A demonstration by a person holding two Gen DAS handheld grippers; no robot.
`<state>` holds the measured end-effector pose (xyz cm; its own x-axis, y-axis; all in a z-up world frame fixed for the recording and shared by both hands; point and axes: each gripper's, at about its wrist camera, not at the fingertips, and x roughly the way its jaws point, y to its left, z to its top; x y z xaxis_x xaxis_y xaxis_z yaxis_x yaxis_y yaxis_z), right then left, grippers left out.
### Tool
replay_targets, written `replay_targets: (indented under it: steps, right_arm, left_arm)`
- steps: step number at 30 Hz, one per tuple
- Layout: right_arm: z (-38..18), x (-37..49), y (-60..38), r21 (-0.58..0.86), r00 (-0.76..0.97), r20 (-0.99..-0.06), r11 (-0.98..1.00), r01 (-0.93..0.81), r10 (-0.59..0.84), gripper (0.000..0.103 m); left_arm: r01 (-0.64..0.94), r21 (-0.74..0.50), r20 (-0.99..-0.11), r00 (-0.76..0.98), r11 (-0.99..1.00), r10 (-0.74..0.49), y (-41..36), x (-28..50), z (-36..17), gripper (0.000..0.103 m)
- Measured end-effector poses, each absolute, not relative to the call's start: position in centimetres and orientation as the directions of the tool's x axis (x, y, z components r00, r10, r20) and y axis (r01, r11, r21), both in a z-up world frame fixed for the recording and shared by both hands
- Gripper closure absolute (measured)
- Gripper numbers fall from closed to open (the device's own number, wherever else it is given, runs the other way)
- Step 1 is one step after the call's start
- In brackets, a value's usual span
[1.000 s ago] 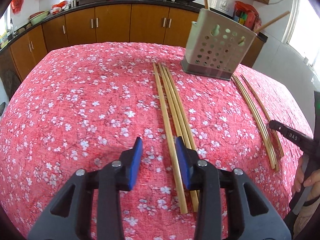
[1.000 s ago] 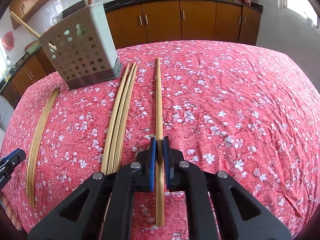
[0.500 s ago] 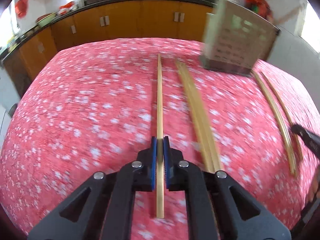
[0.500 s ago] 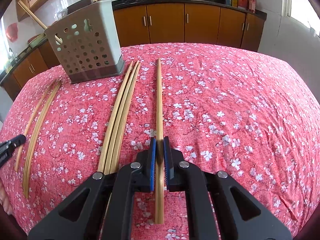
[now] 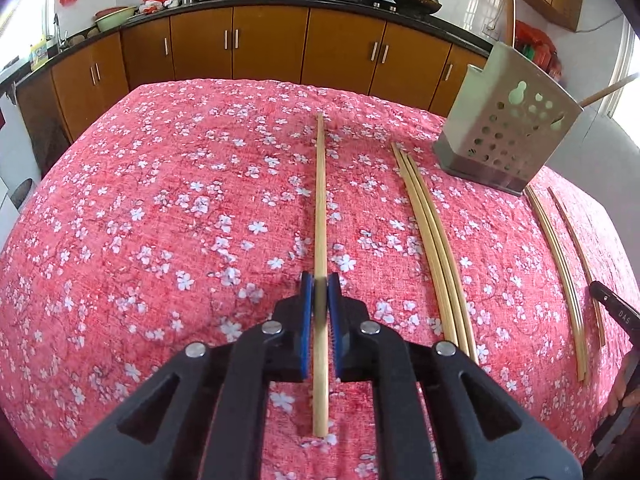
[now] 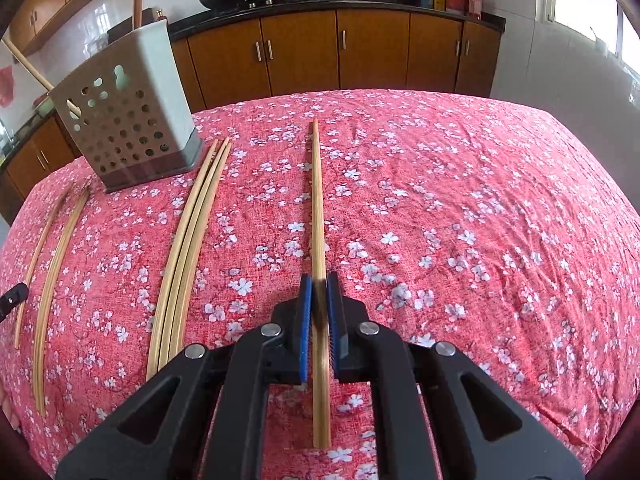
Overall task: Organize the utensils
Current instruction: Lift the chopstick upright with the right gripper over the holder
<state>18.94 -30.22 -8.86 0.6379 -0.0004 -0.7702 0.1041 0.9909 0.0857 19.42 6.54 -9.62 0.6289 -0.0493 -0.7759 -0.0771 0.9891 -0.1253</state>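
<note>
In the left wrist view my left gripper is shut on a bamboo chopstick, which points straight ahead over the red floral cloth. Three loose chopsticks lie to its right, and a further pair lies beyond them. The perforated grey utensil holder stands at the far right with wooden handles sticking out. In the right wrist view my right gripper is shut on another chopstick. Three chopsticks lie to its left, near the holder.
The red floral tablecloth covers the whole table. Brown kitchen cabinets and a counter with woks stand behind it. A black tip of the other gripper shows at the right edge, with a hand below it. More chopsticks lie far left.
My left gripper was open beside the chopstick group. It has shut on one chopstick, which now sits apart, to the left of the group. The right gripper stays shut on its chopstick.
</note>
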Motion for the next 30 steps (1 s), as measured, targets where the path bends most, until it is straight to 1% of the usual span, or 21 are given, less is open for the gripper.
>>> replay_targets:
  steps: [4,9,21,26,30]
  right_arm:
    - [-9.1,19.3,-30.1,0.109,0.639,-0.769,0.988,0.106,0.016,0.094]
    - [-9.0,19.4,-29.9,0.09,0.637,-0.771,0.99,0.106,0.002,0.094]
    - [-9.0,19.4,-29.9,0.099,0.638,-0.77,0.989,0.108,0.007,0.094]
    - [-9.1,18.5,-30.1,0.121,0.639,-0.769,0.986,0.112,0.021,0.094]
    - [-9.2,18.0,-30.3,0.131,0.641,-0.767,0.985,0.111,0.029,0.094]
  left_arm:
    - [-0.079,-0.117,-0.776,0.629,0.99,-0.042,6.4,19.2,-9.5,0.093]
    - [-0.079,-0.119,-0.776,0.629,0.99,-0.043,6.4,19.0,-9.5,0.092]
    - [-0.081,-0.124,-0.776,0.629,0.989,-0.046,6.2,19.2,-9.5,0.092]
    - [-0.079,-0.102,-0.779,0.626,0.992,-0.03,5.8,18.9,-9.5,0.092]
    - [-0.082,-0.119,-0.777,0.628,0.99,-0.041,5.8,18.2,-9.4,0.092]
